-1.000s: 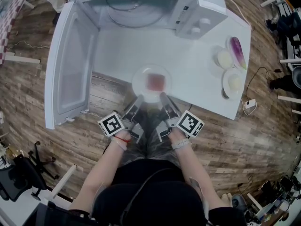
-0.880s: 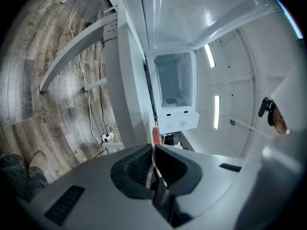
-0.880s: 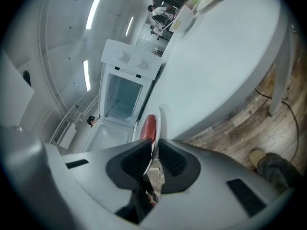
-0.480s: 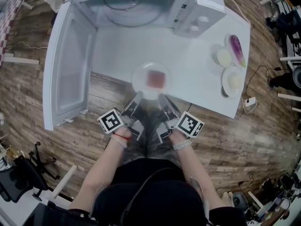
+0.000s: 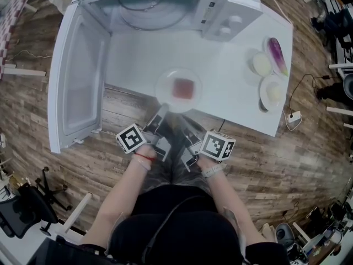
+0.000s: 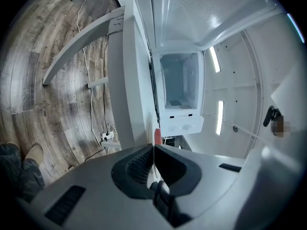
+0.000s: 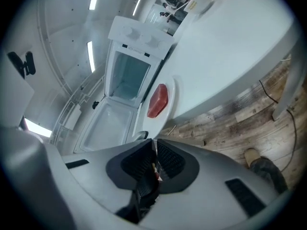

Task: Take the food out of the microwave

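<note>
A white plate [image 5: 167, 84] with a red slab of food [image 5: 183, 88] rests on the white table [image 5: 231, 87], overhanging its near edge in front of the open microwave [image 5: 160, 10]. My left gripper [image 5: 161, 115] is shut on the plate's near left rim. In the left gripper view the rim runs edge-on between the jaws [image 6: 154, 147], with the food [image 6: 157, 135] just past them. My right gripper [image 5: 186, 120] is at the near right rim. In the right gripper view the plate [image 7: 171, 91] and food [image 7: 158, 99] reach down to its narrowly closed tips [image 7: 155, 142].
The microwave door [image 5: 77, 76] hangs wide open to the left, out over the wood floor. At the table's right end stand two small dishes [image 5: 262, 65] [image 5: 273, 95] and a purple eggplant [image 5: 277, 57]. A power strip [image 5: 292, 120] lies on the floor beyond.
My right gripper has rolled and its marker cube has shifted slightly left. The plate and the left gripper keep their places at the table edge.
</note>
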Available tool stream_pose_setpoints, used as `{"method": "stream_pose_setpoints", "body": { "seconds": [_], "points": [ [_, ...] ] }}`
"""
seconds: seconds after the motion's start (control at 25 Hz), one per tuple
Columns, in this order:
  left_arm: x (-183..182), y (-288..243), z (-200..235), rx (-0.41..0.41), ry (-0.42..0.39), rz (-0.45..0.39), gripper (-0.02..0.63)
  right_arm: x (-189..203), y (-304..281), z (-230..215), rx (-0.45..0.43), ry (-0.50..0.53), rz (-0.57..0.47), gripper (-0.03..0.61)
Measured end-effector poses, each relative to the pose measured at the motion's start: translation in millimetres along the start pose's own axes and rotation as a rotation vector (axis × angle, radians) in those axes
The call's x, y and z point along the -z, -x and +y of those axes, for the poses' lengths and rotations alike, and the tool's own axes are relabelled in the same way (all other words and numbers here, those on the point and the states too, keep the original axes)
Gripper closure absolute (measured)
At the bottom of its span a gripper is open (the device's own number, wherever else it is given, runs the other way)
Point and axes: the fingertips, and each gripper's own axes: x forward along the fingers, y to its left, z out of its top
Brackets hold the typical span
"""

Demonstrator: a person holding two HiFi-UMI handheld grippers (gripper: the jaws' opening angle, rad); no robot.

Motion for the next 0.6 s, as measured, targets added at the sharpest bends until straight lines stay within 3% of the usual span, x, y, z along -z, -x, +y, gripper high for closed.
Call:
{"method": "stream_pose_setpoints", "body": {
  "seconds": [0.6],
  "points": [
    [1.0, -6.9, -2.1, 0.011, -0.038, 0.029, 0.583, -10.4, -8.1, 7.5, -0.019, -0.041, -0.023, 0.535]
  ]
}}
